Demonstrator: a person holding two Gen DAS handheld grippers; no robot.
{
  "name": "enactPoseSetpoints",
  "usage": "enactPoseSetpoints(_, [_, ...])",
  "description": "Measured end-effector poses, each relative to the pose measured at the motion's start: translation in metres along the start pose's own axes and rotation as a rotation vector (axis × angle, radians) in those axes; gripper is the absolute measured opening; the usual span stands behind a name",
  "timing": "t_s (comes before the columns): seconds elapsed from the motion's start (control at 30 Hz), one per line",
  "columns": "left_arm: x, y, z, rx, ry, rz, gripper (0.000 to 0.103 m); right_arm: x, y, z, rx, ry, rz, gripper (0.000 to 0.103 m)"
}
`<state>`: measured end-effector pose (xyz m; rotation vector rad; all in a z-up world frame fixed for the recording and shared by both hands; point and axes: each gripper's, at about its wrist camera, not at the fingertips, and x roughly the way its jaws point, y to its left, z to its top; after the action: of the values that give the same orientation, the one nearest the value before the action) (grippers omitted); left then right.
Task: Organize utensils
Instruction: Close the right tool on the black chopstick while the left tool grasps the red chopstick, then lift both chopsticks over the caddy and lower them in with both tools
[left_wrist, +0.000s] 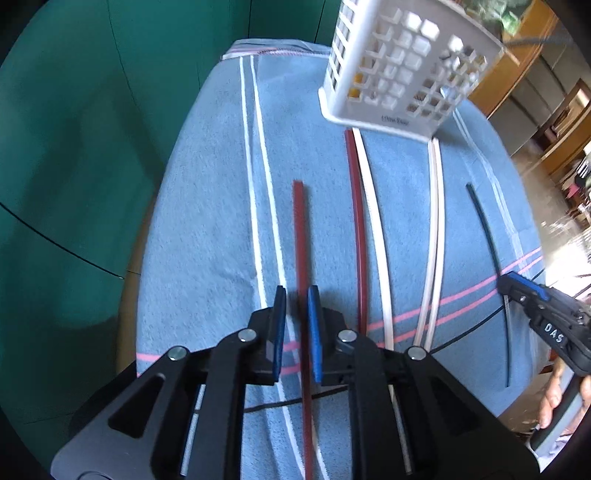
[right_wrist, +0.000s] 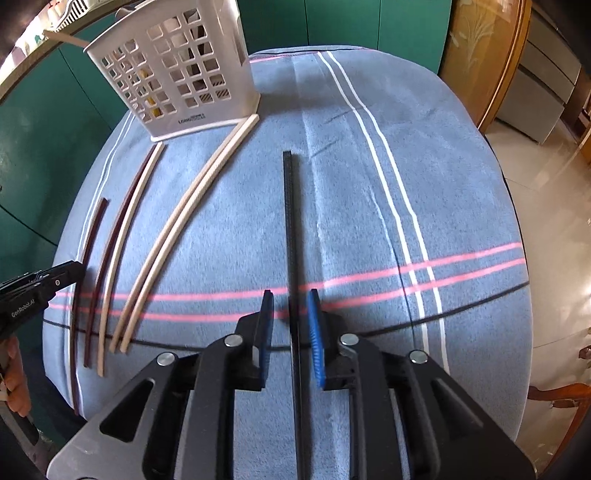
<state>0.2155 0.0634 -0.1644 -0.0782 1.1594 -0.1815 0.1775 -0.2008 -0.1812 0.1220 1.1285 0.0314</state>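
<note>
Jaws open astride red chopstick (left_wrist: 301, 258), black chopstick (right_wrist: 290, 229); white basket (right_wrist: 177, 74) ahead.

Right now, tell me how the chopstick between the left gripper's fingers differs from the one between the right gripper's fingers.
Colour: the left gripper straddles a dark red chopstick; the right gripper straddles a black chopstick.
Neighbours: the red chopstick lies near other sticks, the black chopstick lies apart from the rest.
Shared: both lie flat on the blue cloth, pointing toward the white basket, between open fingers.
</note>
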Motion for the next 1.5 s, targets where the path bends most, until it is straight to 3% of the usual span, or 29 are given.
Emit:
enactPoseSetpoints(0.1, [-0.006, 0.008, 0.012, -0.001, -0.011, -0.011, 0.019, -0.005, 0.000, 0.010, -0.007, -0.012, 0.003, 0.023])
enactPoseSetpoints(0.17, [-0.009, 0.008, 0.018, 0.010, -0.012, -0.021, 0.026, -0.008, -0.001, 0.020, -0.011, -0.019, 0.014, 0.033])
enactPoseSetpoints(0.23, [-0.010, 0.006, 0.028, 0.033, -0.009, -0.015, 0.028, -0.006, 0.000, 0.030, -0.028, -0.010, 0.026, 0.035])
enactPoseSetpoints(0.33, [-0.003, -0.002, 0.040, 0.066, 0.016, -0.003, 0.028, 0.004, 0.007, 0.049, -0.072, 0.027, 0.038, 0.035])
enactPoseSetpoints(0.63, [0.034, -0.038, 0.069, 0.194, 0.113, 0.071, 0.029, 0.047, 0.015, 0.099, -0.125, 0.148, -0.047, 0.035])
enactPoseSetpoints(0.83, [0.044, -0.036, 0.076, 0.187, 0.186, 0.067, 0.034, 0.064, 0.011, 0.114, -0.116, 0.213, -0.026, 0.036])
enactPoseSetpoints(1.1, [0.050, -0.031, 0.092, 0.185, 0.212, 0.084, 0.034, 0.065, 0.009, 0.124, -0.138, 0.230, -0.033, 0.036])
enactPoseSetpoints(1.2, [0.054, -0.038, 0.097, 0.205, 0.217, 0.112, 0.033, 0.067, 0.013, 0.123, -0.161, 0.232, -0.048, 0.033])
enactPoseSetpoints(1.27, [0.055, -0.042, 0.100, 0.216, 0.208, 0.115, 0.023, 0.067, 0.016, 0.124, -0.168, 0.229, -0.045, 0.013])
enactPoseSetpoints(1.3, [0.054, -0.044, 0.099, 0.218, 0.205, 0.111, 0.019, 0.068, 0.018, 0.122, -0.171, 0.229, -0.042, 0.008])
enactPoseSetpoints(1.37, [0.053, -0.046, 0.099, 0.211, 0.199, 0.107, 0.008, 0.068, 0.021, 0.120, -0.178, 0.221, -0.053, 0.007])
enactPoseSetpoints(1.5, [0.045, -0.046, 0.089, 0.184, 0.168, 0.073, 0.007, 0.062, 0.031, 0.113, -0.172, 0.194, -0.039, 0.007])
